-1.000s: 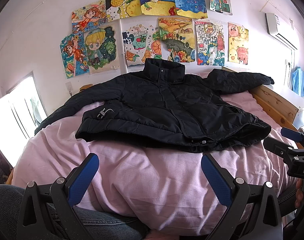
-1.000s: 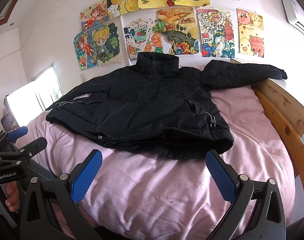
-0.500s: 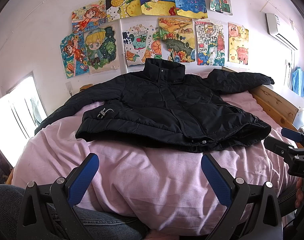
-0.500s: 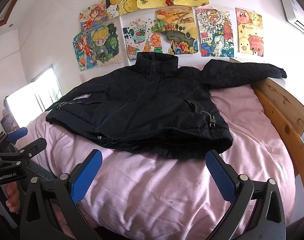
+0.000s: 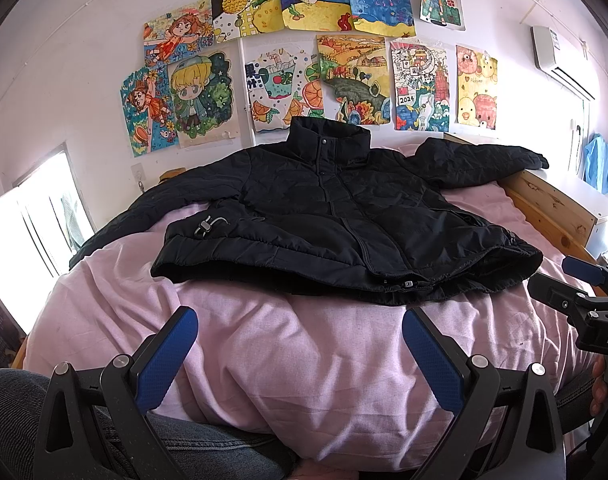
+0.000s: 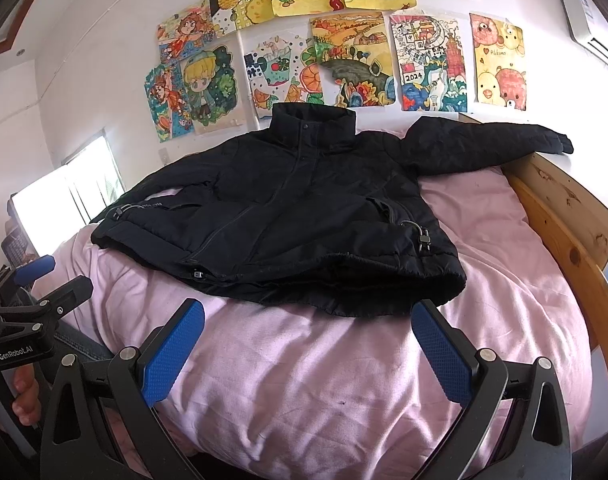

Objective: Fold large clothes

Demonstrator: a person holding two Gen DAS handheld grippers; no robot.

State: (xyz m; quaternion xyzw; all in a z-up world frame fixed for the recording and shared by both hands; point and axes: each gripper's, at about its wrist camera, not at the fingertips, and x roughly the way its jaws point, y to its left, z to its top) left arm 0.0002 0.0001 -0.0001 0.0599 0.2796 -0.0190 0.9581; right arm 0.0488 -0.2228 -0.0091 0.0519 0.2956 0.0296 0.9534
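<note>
Left wrist view: one black jacket [image 5: 336, 216] lies flat, front up, on one pink bed [image 5: 288, 344], collar toward the wall, both sleeves spread out sideways. Left gripper [image 5: 300, 344] hovers near the hem with its two blue pads wide apart, holding nothing. Right gripper [image 6: 308, 340] is likewise wide, empty, just short of the hem. Eleven drawings [image 5: 352, 80] hang on the wall.

A bed [image 5: 552, 204] with a wooden side rail is covered by a wrinkled pink sheet [image 5: 304, 360], on which a black padded jacket [image 5: 336, 220] is laid front up, zipped, sleeves spread outward, collar toward the wall.
</note>
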